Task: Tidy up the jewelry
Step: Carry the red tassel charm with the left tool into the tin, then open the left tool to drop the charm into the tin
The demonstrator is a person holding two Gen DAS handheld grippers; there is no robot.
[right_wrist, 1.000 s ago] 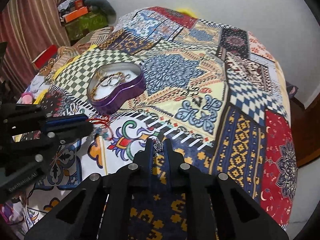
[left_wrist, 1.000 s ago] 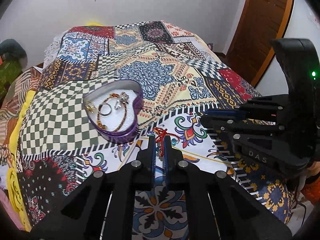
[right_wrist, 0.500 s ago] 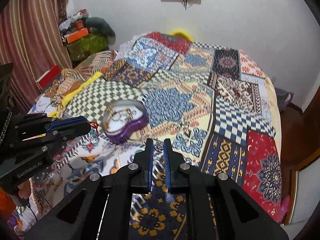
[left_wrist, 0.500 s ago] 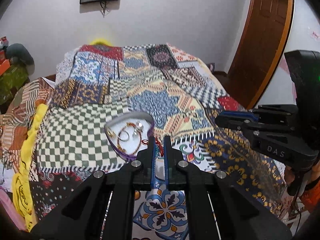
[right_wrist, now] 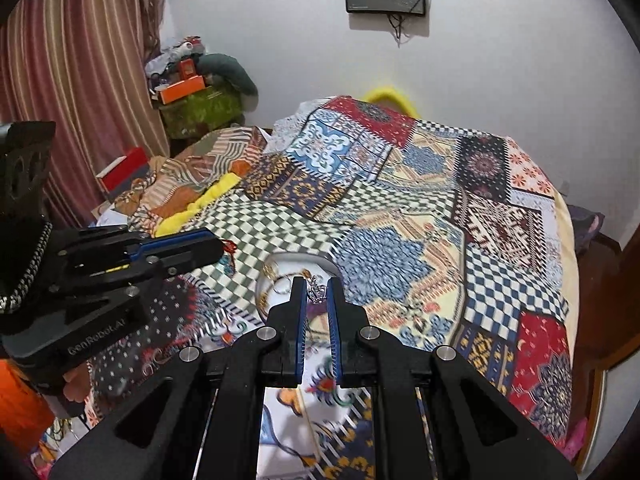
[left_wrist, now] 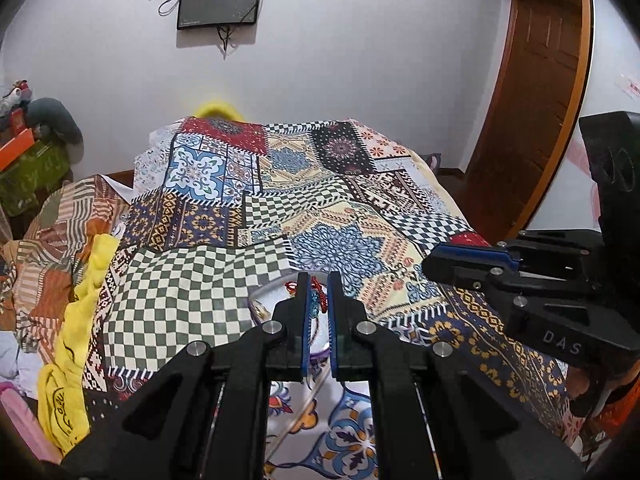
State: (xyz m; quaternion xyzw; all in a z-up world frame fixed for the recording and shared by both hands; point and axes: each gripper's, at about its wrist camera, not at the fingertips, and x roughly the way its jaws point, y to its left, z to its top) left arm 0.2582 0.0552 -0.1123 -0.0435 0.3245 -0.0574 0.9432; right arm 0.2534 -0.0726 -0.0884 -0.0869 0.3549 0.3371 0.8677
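Note:
My left gripper is shut on a red cord bracelet with a blue bead, held above the bed. My right gripper is shut on a small silver crown-shaped ring. A purple heart-shaped tin lies on the patchwork bedspread, just beyond both grippers and partly hidden by them; gold and silver jewelry lies inside it. In the left wrist view only the tin's rim shows. The right gripper appears at the right of the left wrist view, the left gripper at the left of the right wrist view.
The patchwork bedspread covers the bed. A yellow cloth and striped bedding lie along the left side. A wooden door stands on the right, a wall screen at the back, clutter and a curtain at the left.
Both grippers have lifted and tilted up, each keeping its piece of jewelry. The tin now sits lower in both views, partly behind the fingers; more of the back wall shows.

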